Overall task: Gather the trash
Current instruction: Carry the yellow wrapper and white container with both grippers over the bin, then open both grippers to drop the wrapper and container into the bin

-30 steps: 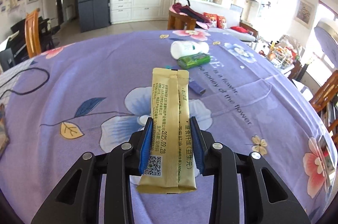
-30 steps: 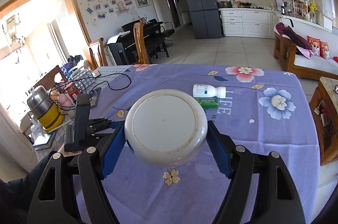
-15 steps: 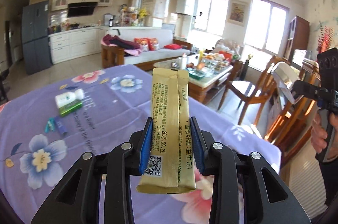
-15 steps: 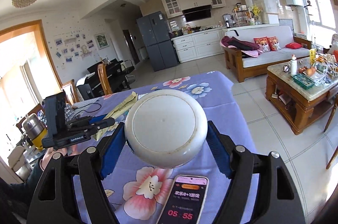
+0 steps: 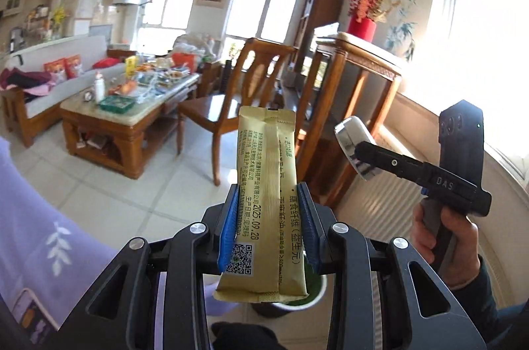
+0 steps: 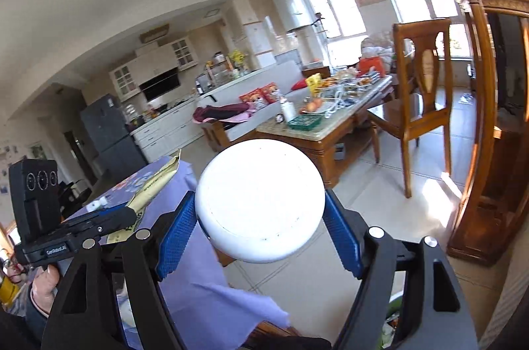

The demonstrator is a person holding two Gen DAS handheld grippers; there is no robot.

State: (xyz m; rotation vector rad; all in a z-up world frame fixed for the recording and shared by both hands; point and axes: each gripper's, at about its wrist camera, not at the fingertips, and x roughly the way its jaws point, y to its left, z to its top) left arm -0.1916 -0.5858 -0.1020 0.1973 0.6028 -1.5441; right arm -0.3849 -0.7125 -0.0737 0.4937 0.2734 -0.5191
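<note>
The gold sachet (image 5: 267,201), hanging over the purple tablecloth (image 5: 39,217) a second ago, is now being carried out over the tiled floor, above a white bin (image 5: 297,300). It is standing upright, flat and creased, reading "2025.09.28" beside a QR code. The left gripper (image 5: 268,227) is pinching it tight; the right gripper (image 6: 259,217) is clamping a white dish (image 6: 259,201)

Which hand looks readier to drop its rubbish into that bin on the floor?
Left. Its gold packet hangs right above the bin; the right's white bowl sits off to the side.
</note>
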